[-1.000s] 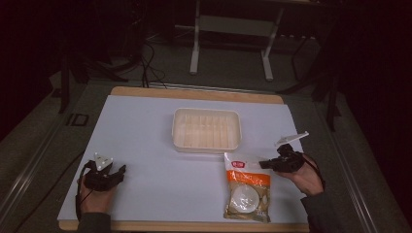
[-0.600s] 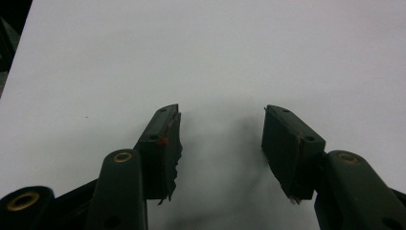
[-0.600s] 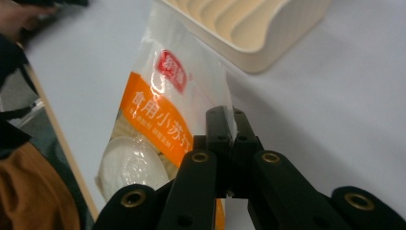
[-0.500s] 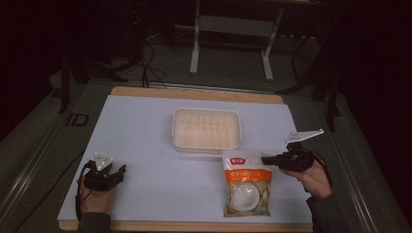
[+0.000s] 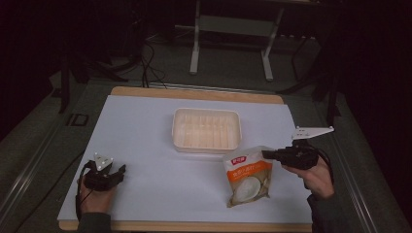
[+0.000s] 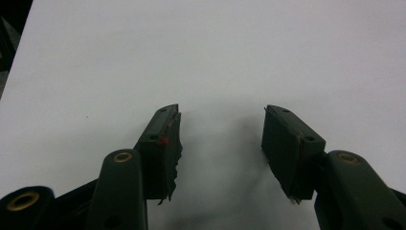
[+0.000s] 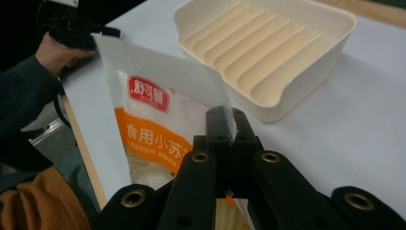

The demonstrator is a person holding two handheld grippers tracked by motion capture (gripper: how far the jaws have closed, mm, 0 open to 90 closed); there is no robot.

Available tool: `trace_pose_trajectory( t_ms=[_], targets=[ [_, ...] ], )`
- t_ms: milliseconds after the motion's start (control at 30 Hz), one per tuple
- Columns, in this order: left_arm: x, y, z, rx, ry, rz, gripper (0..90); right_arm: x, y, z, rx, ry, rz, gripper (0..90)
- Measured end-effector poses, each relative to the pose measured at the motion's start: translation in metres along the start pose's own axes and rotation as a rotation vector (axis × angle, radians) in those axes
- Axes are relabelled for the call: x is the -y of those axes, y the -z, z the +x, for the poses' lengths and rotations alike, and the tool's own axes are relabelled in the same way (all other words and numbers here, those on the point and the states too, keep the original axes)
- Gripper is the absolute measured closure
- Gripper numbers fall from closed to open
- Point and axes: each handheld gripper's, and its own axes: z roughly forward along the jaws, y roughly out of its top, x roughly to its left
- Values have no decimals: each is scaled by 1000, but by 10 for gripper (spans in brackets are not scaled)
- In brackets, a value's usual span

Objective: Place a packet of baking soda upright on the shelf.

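A white and orange food pouch (image 5: 247, 175) with a red label hangs tilted above the white table mat, its top corner pinched in my right gripper (image 5: 266, 154). In the right gripper view the two black jaws are closed on the pouch's (image 7: 158, 124) white top edge. A cream ribbed tray (image 5: 206, 129) stands empty just behind the pouch, near the mat's middle. My left gripper (image 5: 119, 171) rests on the mat at the front left, held by a hand. Its jaws (image 6: 221, 139) stand open with only bare mat between them.
The white mat (image 5: 145, 145) lies on a wooden table top whose edge (image 5: 194, 93) shows at the back. A metal stand (image 5: 233, 29) and cables sit on the dark floor beyond. The other hand and its sleeve (image 7: 33, 86) appear at the left of the right gripper view.
My right gripper has risen and drawn slightly right, lifting the pouch's top end off the mat so it now hangs tilted. The left gripper has not moved.
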Motion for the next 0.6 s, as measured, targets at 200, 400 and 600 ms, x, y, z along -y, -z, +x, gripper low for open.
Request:
trace_pose_trajectory(
  t_ms=[200,400,600],
  targets=[
    [0,0,0,-2,2,2,475,-6,8,5,18,20,-26,900],
    [0,0,0,-2,1,4,475,-11,15,12,32,37,-54,900],
    [0,0,0,-2,0,4,475,-16,20,18,40,40,-52,900]
  ],
)
